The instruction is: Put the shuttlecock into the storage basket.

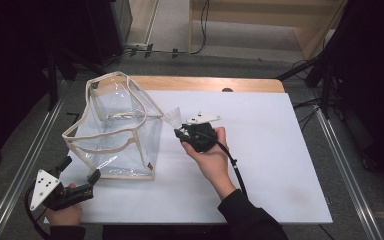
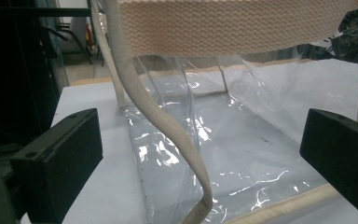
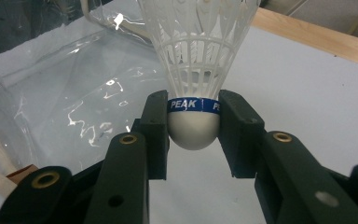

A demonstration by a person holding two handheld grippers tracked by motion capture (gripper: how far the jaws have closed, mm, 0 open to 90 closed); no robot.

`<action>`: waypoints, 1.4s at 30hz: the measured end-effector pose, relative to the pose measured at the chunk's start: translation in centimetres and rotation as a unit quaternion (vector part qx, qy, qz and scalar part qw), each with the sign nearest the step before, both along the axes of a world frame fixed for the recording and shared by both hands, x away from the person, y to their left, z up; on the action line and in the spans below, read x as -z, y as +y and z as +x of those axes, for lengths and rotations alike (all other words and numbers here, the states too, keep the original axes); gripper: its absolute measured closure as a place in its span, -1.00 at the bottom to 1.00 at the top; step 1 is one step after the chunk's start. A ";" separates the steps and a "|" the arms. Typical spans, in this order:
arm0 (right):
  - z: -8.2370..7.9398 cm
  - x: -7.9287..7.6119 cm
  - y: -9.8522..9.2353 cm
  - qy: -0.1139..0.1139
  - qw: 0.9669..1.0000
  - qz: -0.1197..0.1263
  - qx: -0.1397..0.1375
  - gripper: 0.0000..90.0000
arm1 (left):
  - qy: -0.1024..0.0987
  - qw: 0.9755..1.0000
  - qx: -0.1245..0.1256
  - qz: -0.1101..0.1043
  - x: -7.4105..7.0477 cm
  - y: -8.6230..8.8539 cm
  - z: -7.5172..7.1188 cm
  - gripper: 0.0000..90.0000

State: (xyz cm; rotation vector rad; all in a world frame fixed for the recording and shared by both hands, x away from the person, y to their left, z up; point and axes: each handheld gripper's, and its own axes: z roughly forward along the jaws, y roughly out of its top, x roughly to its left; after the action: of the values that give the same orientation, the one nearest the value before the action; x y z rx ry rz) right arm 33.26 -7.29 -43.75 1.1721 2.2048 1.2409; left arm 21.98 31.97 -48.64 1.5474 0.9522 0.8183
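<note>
Shuttlecock (image 3: 196,70) clamped by its cork in the right gripper (image 3: 193,123), held just beside the clear bag (image 1: 117,131).

Its two pads (image 3: 154,122) press on either side of the white cork at the blue band, feathers pointing away from the hand, over the white table (image 1: 260,165) at the bag's right wall. The left gripper (image 1: 80,172) sits at the bag's near left corner with its jaws spread wide, nothing between the pads; the bag's cream strap (image 2: 168,126) hangs loose in front of them. This looks like the carry step of bagging the shuttlecock. Next, the right hand likely has to rise above the cream rim (image 1: 111,77), move over the opening and let go, while the left may need to grip the rim to steady the soft bag.
</note>
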 end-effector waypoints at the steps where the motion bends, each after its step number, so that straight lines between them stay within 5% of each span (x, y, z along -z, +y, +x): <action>1: 0.0 0.0 0.0 -0.001 1.000 0.002 -0.001 0.40 | 0.000 1.000 0.000 0.000 0.0 0.0 0.0 -1.00; 42: -0.6 -2.5 0.5 -0.046 0.999 0.022 -0.009 0.41 | 0.000 1.000 0.000 -0.001 0.0 0.0 0.0 -1.00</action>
State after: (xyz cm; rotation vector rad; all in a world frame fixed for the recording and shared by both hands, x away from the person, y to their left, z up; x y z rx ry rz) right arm 32.65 -6.83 -41.20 1.0908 2.1366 1.3308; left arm 21.99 31.95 -48.64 1.5460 0.9527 0.8180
